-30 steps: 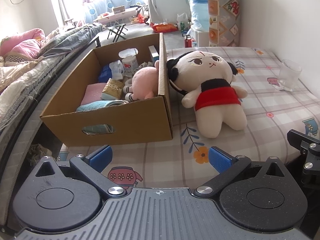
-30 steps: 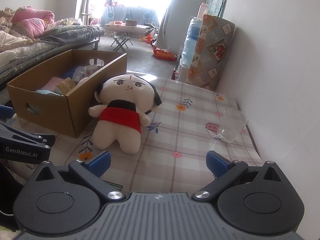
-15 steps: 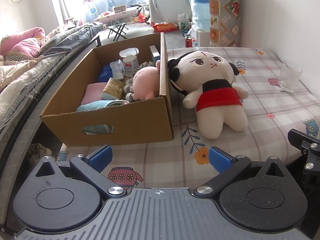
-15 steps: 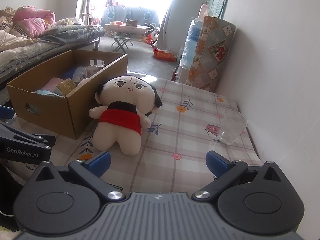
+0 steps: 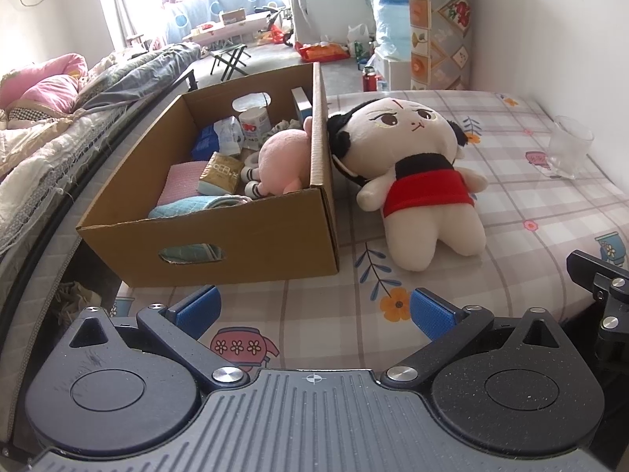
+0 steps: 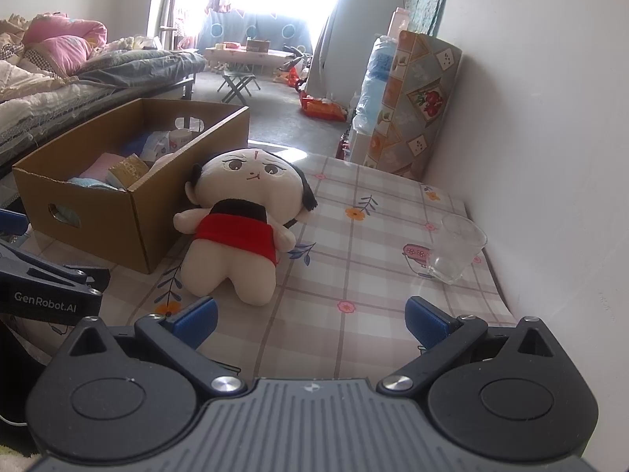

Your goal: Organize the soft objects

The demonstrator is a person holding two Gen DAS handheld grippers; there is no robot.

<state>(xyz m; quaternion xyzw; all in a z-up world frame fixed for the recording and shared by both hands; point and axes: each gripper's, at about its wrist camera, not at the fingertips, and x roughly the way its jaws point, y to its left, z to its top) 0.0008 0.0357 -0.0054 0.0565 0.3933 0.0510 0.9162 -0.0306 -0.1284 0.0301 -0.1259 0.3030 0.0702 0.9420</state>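
On the table [image 6: 377, 236], the plush doll [image 6: 240, 228] lies against the right side of the cardboard box [image 5: 251, 236], which holds another plush toy [image 5: 281, 161]; the glass [image 6: 456, 247] stands well to the doll's right

Counts of things on the patterned table.
One box [image 5: 251, 236]; one doll [image 5: 416, 173] outside it; one pink plush [image 5: 283, 157] inside, with two folded cloths, one pink [image 5: 179, 183] and one teal [image 5: 192, 206], one tan packet [image 5: 220, 173] and one white can [image 5: 253, 128]; one glass [image 6: 456, 249]; two grippers, left [image 5: 314, 310] and right [image 6: 310, 320], both with jaws apart.
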